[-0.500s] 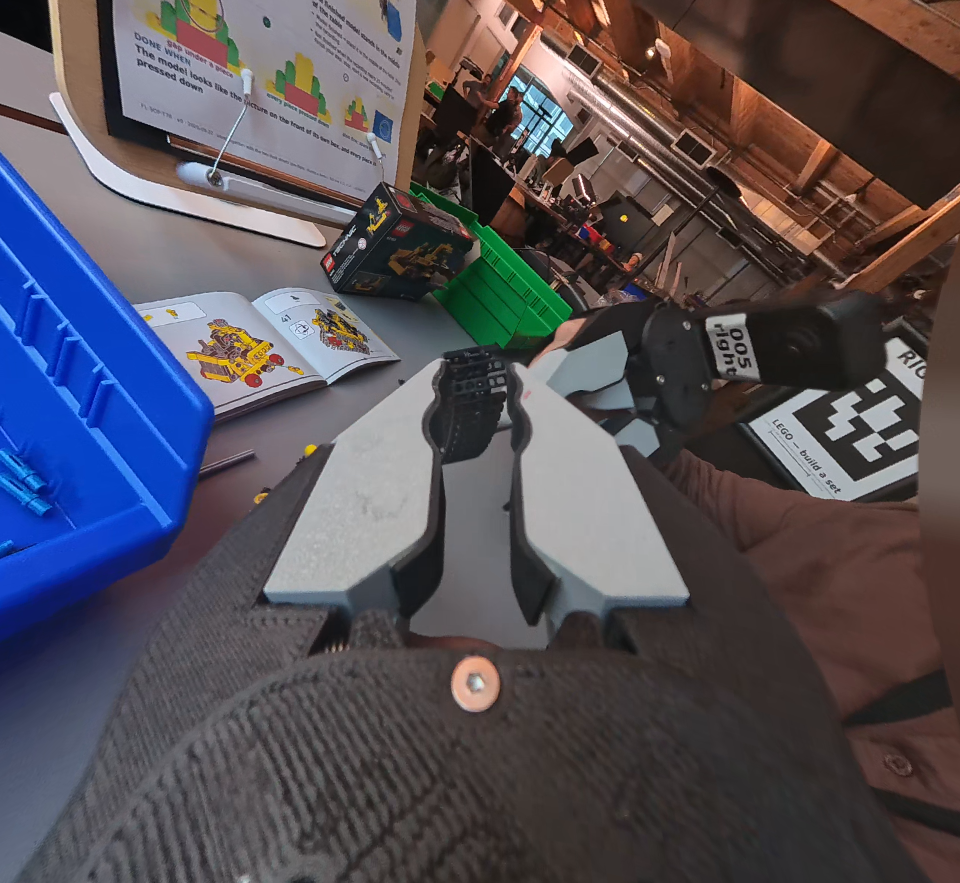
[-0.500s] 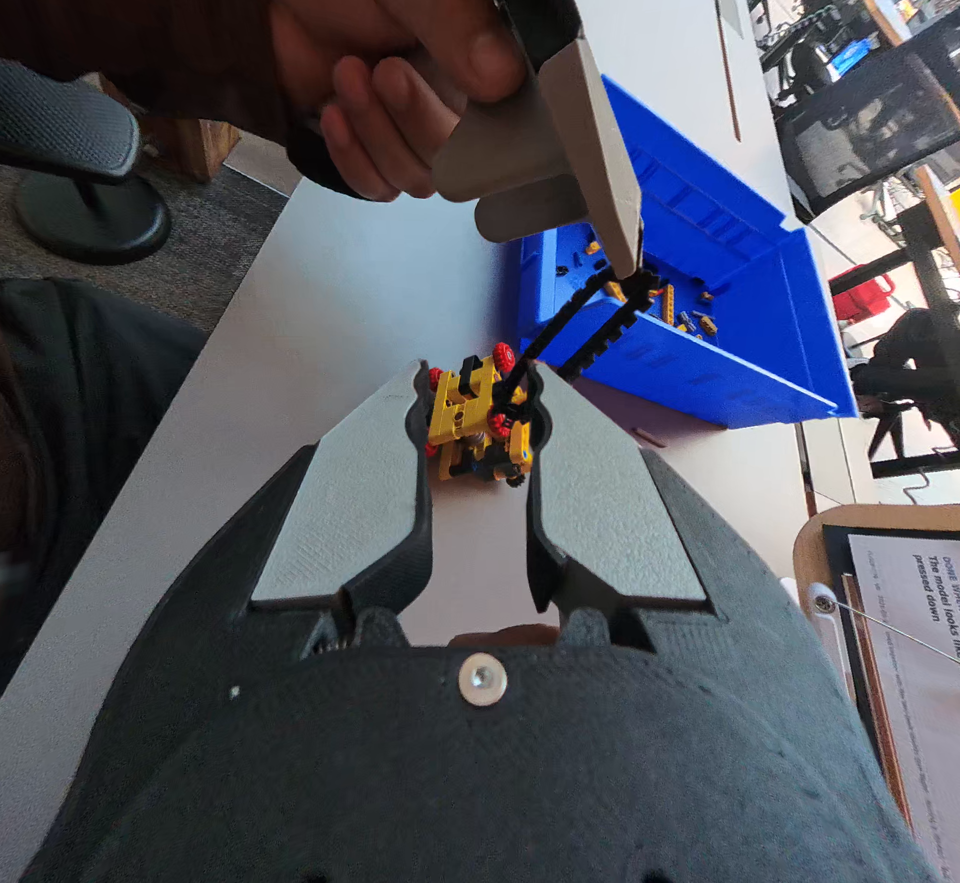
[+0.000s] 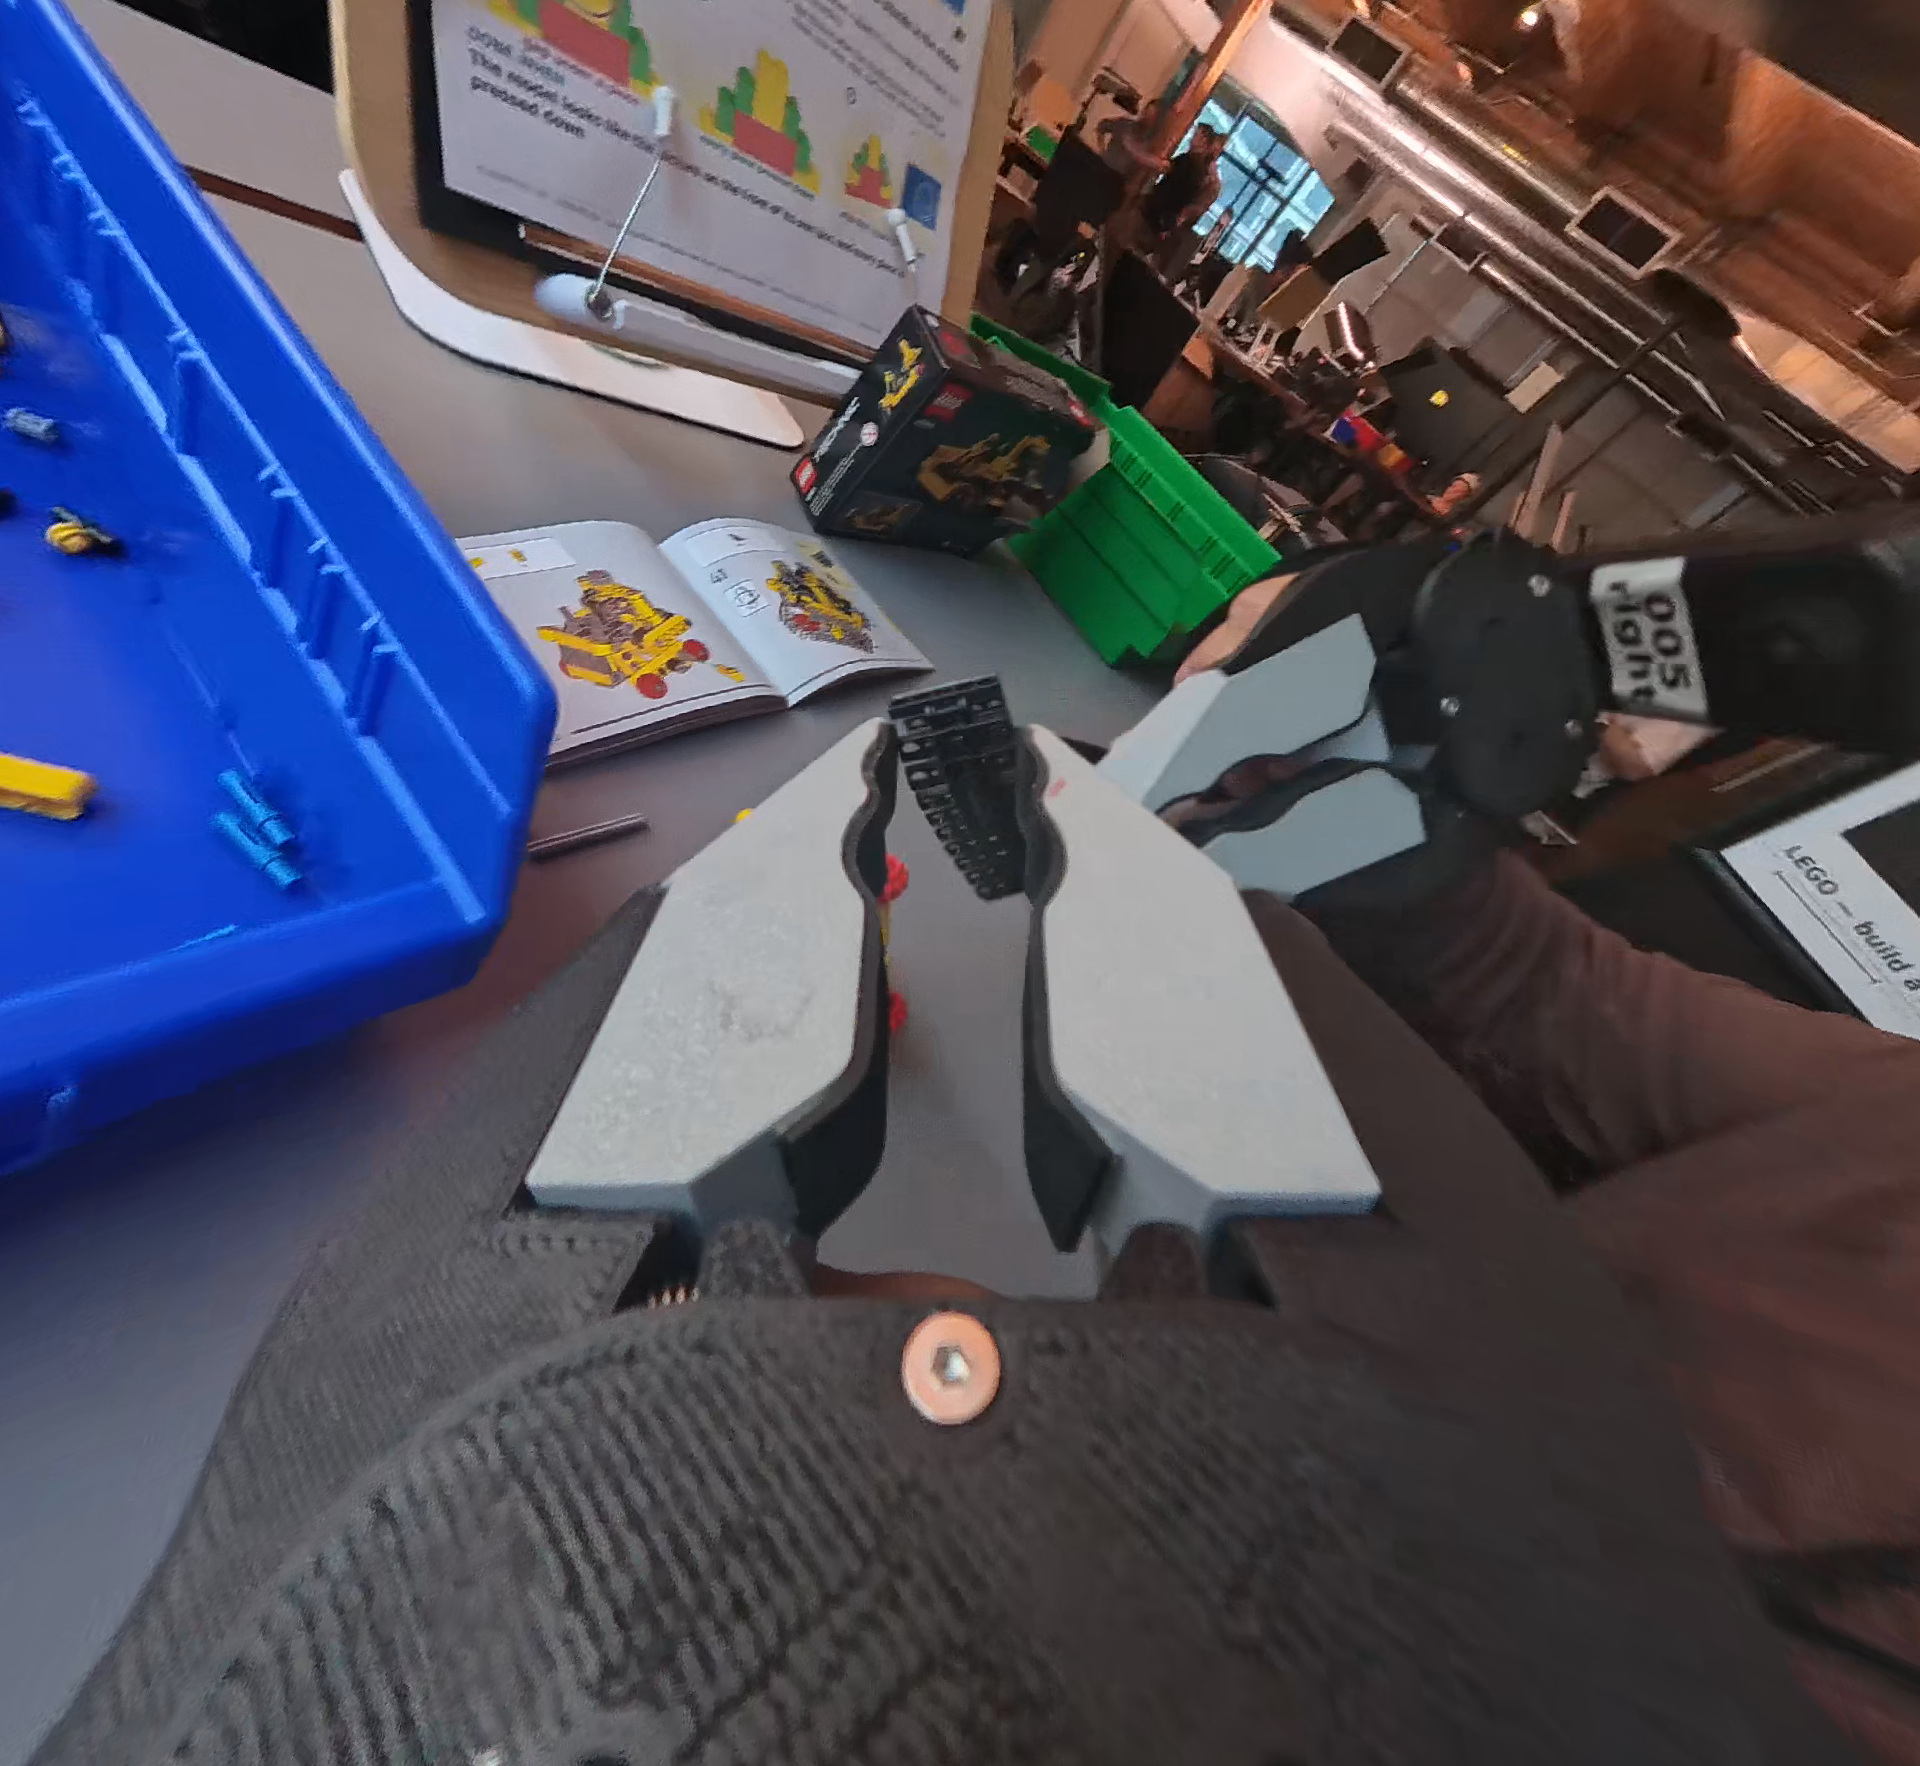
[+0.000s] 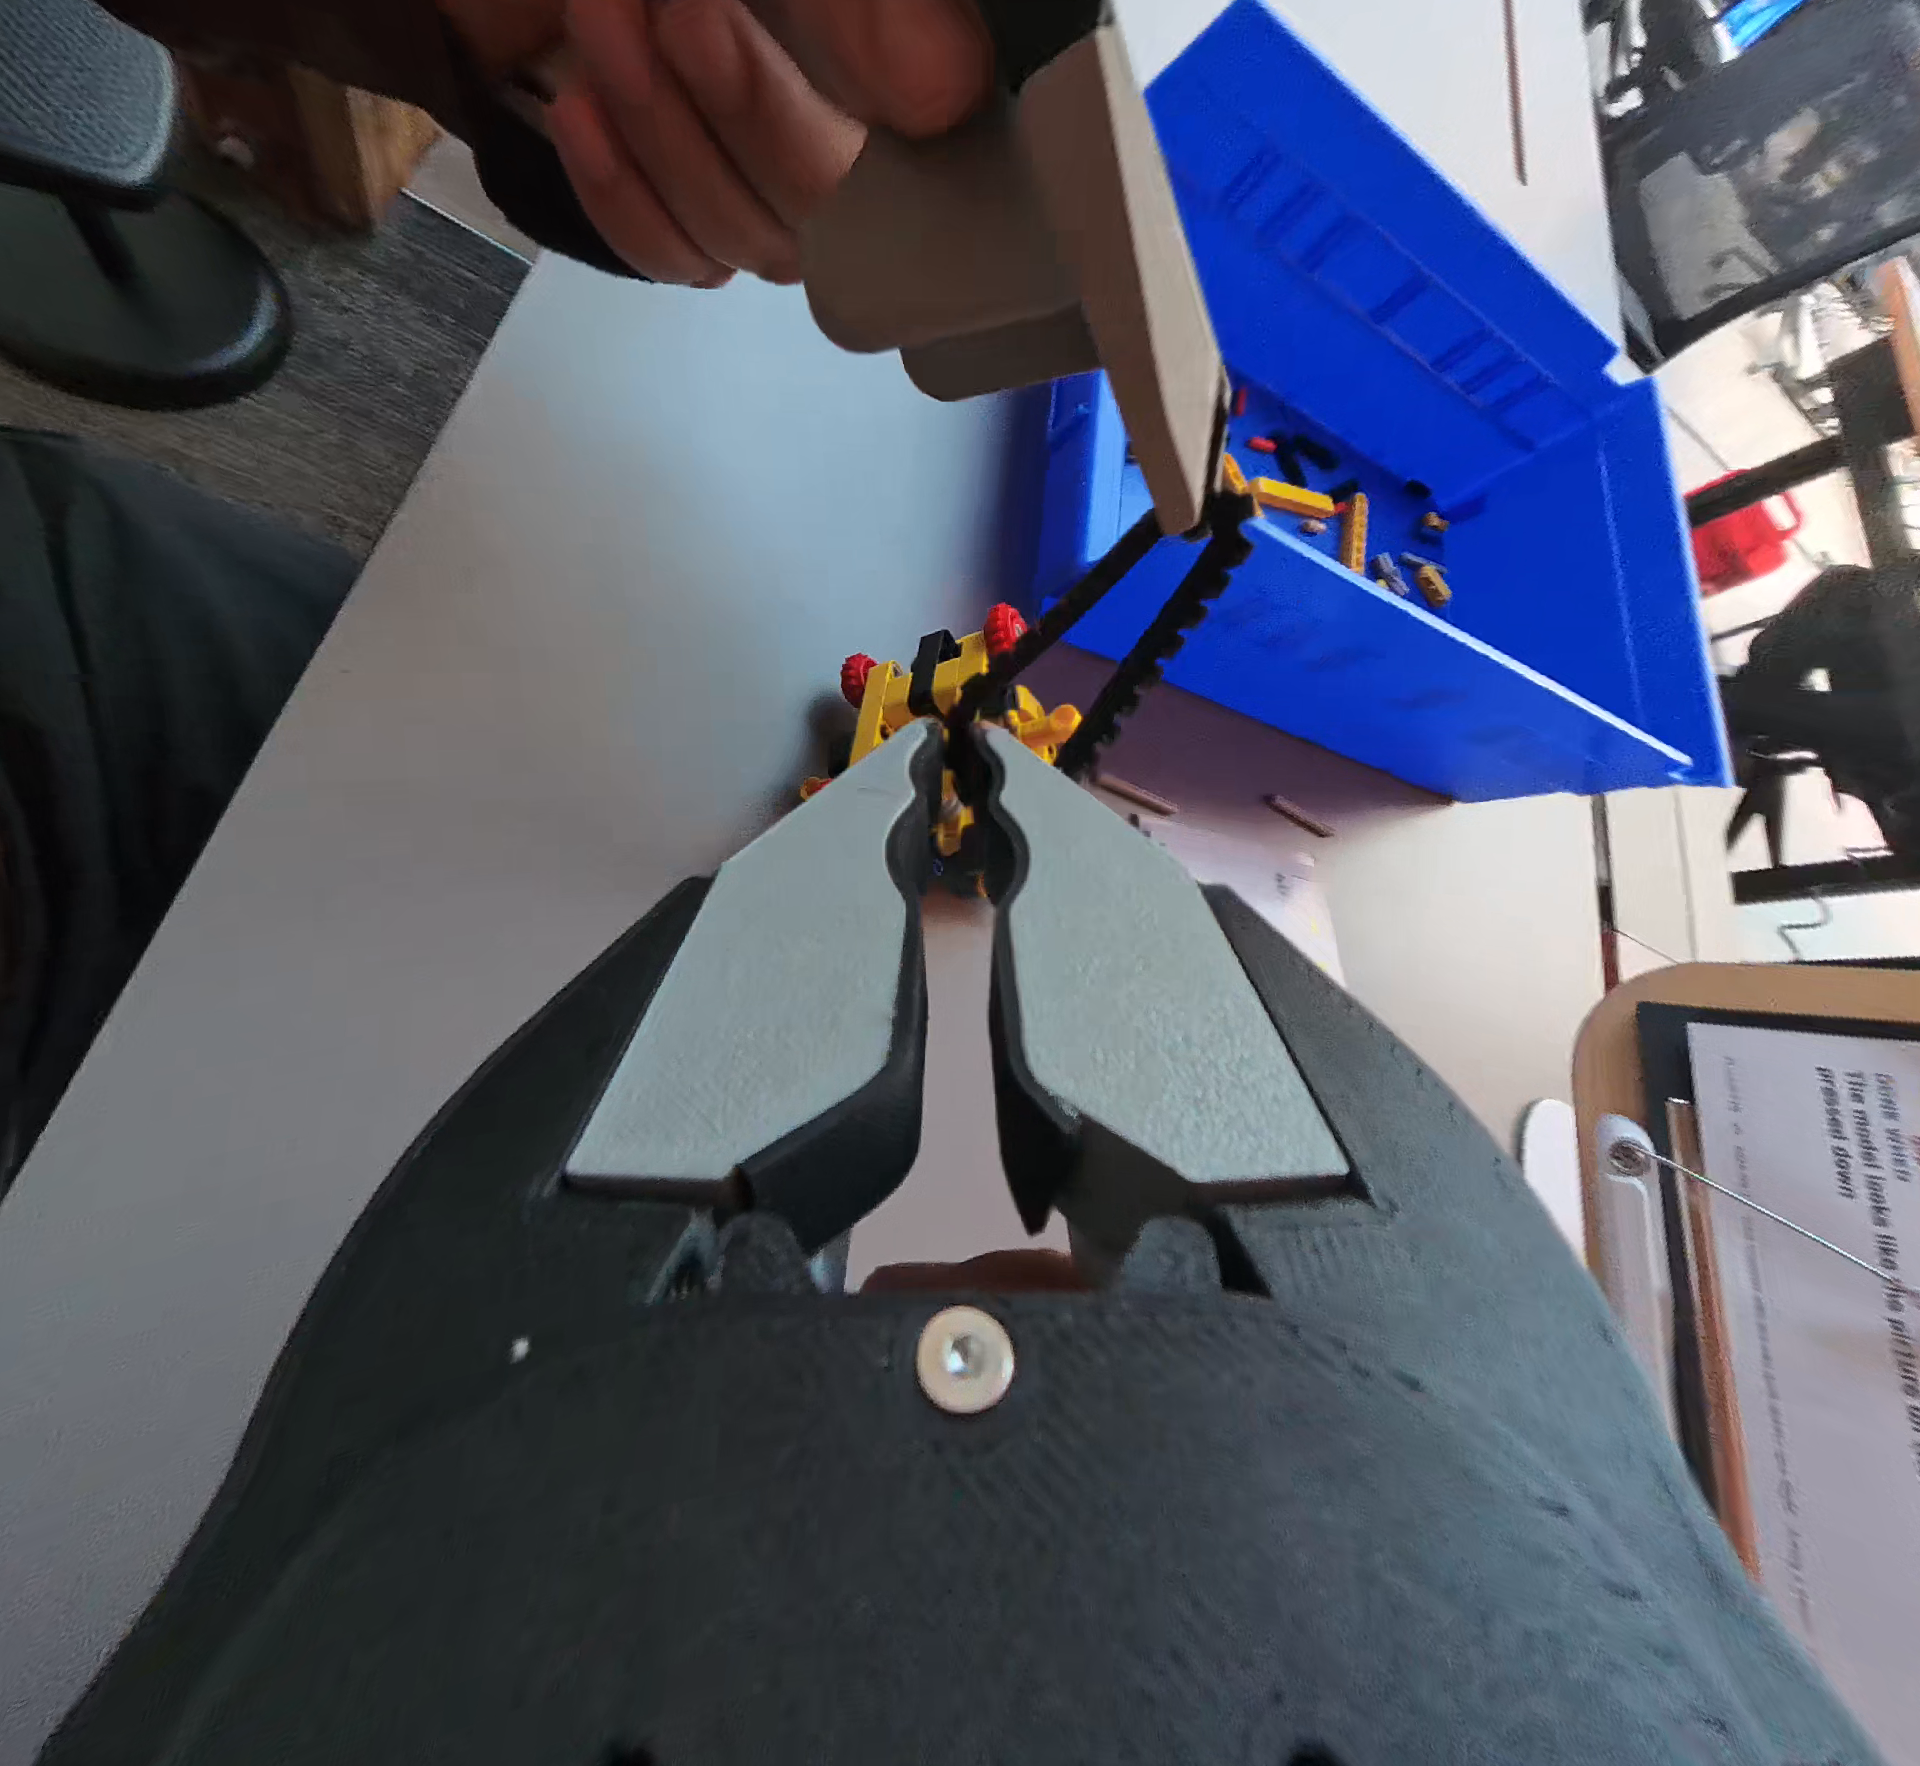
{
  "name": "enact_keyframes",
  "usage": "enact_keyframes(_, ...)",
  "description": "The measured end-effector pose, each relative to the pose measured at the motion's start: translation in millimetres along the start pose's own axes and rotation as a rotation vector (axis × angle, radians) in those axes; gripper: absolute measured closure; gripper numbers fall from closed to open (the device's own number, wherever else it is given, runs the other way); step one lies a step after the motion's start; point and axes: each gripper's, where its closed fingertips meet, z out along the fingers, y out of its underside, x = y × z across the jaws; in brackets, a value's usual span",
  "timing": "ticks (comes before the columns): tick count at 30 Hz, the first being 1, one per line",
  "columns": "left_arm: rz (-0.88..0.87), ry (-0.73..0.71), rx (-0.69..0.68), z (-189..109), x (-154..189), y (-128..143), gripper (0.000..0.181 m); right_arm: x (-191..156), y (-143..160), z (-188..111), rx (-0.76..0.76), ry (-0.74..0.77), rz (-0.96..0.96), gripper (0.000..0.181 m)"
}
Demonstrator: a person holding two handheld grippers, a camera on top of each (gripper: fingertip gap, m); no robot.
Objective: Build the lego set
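Note:
My left gripper is shut on one end of a black lego track and holds it above the table. In the right wrist view, the left gripper holds the track as a loop that hangs down to the small yellow model with red wheels on the grey table. My right gripper is shut on the track's lower end, right at the model. In the left wrist view, the right gripper sits just right of my left one. Red parts of the model peek out under the left finger.
A blue bin with several loose parts stands on the left and also shows in the right wrist view. An open manual, the lego box, a green bin and an instruction board lie beyond. A dark axle lies on the table. My hands' fingertips stand some 6 cm from each other.
My right gripper, open around the model before, has closed on the black track. My left gripper has tilted down toward the table with the track still in it.

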Motion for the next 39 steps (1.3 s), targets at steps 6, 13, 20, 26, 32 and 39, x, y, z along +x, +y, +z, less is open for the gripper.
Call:
enact_keyframes(6, -0.076, 0.033, 0.019, -3, -13, 5, 0.161, 9, 9, 6, -0.013, -0.080, 0.070, 0.180)
enact_keyframes(13, 0.136, 0.100, -0.091, -11, -6, 25, 0.133, 14, -2, 3, 0.023, -0.193, 0.126, 0.181)
enact_keyframes(20, 0.514, -0.071, -0.253, -17, -27, 33, 0.138, 22, -7, 19, 0.007, -0.315, 0.184, 0.181)
enact_keyframes(26, 0.621, -0.093, -0.273, -28, -33, 25, 0.136, 24, 0, 26, -0.014, -0.317, 0.176, 0.181)
enact_keyframes(32, 0.643, -0.004, -0.290, -4, -30, 38, 0.132, 18, 8, 31, -0.031, -0.371, 0.195, 0.181)
enact_keyframes(39, 0.768, 0.141, -0.320, 6, -11, 43, 0.134, 16, 8, 27, 0.015, -0.461, 0.214, 0.181)
